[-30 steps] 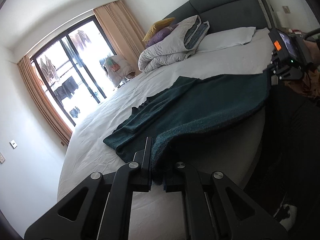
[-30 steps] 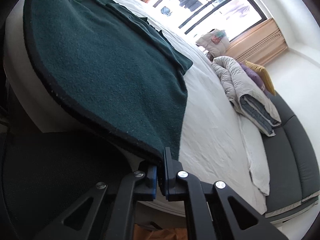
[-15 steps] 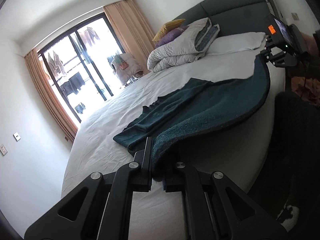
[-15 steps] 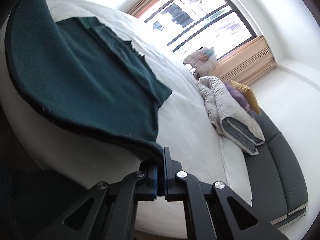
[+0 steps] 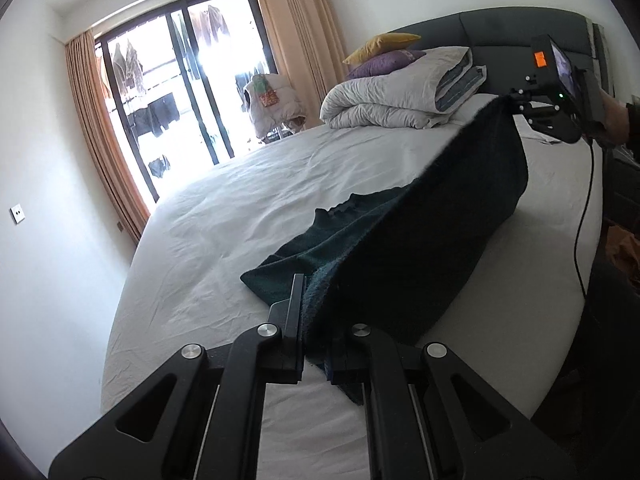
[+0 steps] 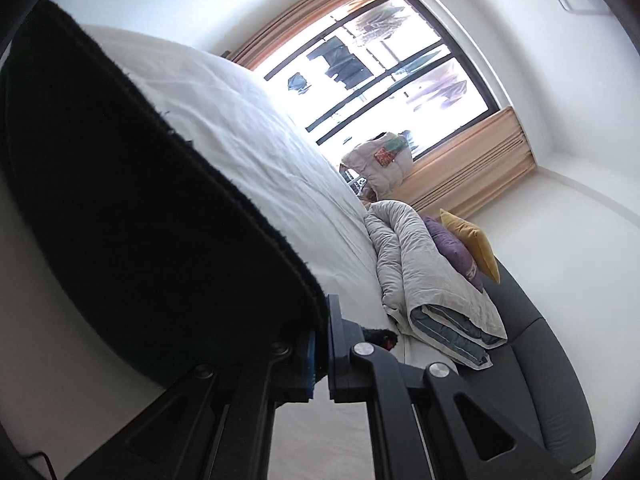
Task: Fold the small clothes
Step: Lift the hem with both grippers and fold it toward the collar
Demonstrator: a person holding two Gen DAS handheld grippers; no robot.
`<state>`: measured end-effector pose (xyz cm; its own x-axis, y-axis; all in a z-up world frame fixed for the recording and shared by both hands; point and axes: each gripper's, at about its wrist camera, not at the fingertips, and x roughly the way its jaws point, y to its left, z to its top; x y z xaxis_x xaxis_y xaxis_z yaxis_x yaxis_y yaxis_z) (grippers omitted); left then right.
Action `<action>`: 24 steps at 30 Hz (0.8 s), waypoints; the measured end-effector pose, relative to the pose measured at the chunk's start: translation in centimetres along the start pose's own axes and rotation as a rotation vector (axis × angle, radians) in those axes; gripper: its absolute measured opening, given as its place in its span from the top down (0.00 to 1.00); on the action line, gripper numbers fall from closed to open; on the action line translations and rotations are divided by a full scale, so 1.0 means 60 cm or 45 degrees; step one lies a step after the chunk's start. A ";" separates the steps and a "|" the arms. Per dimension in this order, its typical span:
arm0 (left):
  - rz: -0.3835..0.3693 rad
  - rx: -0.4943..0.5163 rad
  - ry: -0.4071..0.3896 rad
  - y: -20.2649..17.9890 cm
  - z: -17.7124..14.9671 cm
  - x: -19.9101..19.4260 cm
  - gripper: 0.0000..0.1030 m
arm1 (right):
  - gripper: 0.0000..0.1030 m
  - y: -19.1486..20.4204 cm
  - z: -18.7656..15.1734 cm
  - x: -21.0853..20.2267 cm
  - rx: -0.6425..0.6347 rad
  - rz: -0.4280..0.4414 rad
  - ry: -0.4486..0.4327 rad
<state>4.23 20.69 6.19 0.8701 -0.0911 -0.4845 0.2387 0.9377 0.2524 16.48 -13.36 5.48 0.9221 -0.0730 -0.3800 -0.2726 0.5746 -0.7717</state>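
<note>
Garment (image 5: 420, 240), dark green, fleecy: one edge was raised off the white bed (image 5: 248, 208), the far part lay flat on the sheet. Left gripper (image 5: 316, 344): tongs pinched the near corner. Right gripper (image 6: 320, 356): tongs pinched the opposite corner, cloth taut between the two. Folded grey duvet (image 5: 400, 96) lay by the headboard (image 5: 500, 28), with purple and yellow cushions (image 5: 380, 56) stacked behind it

A dark green fleece garment (image 5: 432, 236) hangs lifted by one edge, far end lying on the bed.
</note>
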 end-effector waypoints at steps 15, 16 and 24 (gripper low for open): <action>-0.146 -0.287 0.277 0.152 0.071 0.292 0.94 | 0.97 0.049 0.086 0.262 -0.019 0.231 0.314; -0.149 -0.299 0.298 0.162 0.075 0.319 0.94 | 0.97 0.054 0.086 0.279 -0.004 0.256 0.344; -0.133 -0.337 0.443 0.211 0.080 0.500 0.94 | 0.97 0.102 0.088 0.407 0.043 0.396 0.534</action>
<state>35.41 28.24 -1.10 0.6392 -0.1143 -0.7605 0.1600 0.9870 -0.0139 38.76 -7.32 -5.83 0.6080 -0.2107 -0.7654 -0.5007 0.6464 -0.5757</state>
